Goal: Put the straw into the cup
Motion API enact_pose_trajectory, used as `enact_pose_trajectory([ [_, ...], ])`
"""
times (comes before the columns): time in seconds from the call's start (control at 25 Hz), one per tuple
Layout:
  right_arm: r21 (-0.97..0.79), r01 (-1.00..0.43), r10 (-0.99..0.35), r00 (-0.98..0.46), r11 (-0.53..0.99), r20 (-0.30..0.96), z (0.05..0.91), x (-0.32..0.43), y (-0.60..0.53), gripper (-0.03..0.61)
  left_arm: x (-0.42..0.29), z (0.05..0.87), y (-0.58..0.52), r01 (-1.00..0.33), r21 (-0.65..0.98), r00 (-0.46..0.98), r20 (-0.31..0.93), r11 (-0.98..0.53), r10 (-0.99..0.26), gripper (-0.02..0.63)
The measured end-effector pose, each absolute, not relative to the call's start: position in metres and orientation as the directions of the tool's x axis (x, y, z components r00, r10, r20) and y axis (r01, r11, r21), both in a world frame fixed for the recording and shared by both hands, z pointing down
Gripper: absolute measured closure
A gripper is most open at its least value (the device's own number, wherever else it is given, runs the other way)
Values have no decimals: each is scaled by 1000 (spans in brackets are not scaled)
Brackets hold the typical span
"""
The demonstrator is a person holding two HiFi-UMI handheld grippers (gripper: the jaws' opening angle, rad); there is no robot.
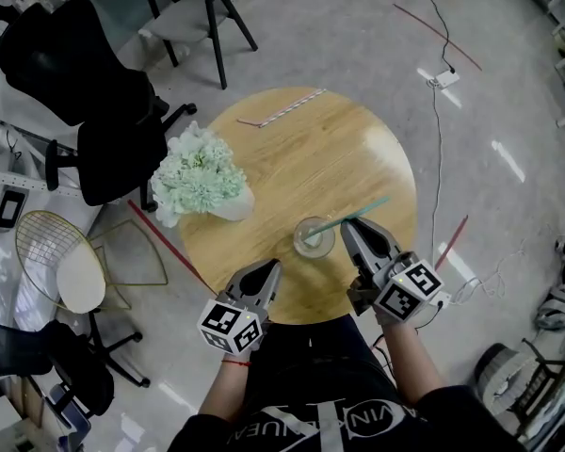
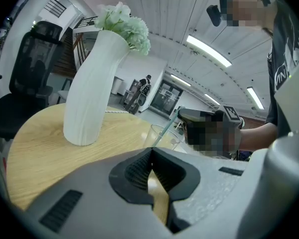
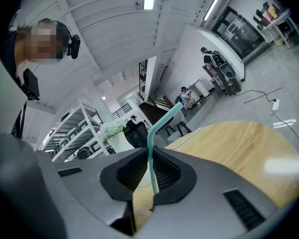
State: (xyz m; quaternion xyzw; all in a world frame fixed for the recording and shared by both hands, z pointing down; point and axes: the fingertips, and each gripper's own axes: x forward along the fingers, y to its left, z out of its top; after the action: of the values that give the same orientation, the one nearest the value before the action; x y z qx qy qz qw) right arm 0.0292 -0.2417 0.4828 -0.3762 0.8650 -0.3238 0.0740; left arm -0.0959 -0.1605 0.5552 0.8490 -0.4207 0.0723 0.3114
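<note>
Right claw clamps the teal straw, tilted into the cup; left claw clenched shut, empty.

Round wooden table, white flower vase, clear cup, thin strip at edge

The straw is teal, the cup clear, the table wood-grained (vase ribbed white).
</note>
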Motion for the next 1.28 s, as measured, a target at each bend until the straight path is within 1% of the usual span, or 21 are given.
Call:
enact_pose_trajectory([
  [0.68,-629,-604,-715,-691,490,107,495,27,-241,548,-93,563,-154,-749,485,648,393,-451,-653,607],
  [1.28,-645,-611,-715,-685,459,140,504,28,-237,548,-94,561,-153,-747,482,650,386,-458,-655,607],
])
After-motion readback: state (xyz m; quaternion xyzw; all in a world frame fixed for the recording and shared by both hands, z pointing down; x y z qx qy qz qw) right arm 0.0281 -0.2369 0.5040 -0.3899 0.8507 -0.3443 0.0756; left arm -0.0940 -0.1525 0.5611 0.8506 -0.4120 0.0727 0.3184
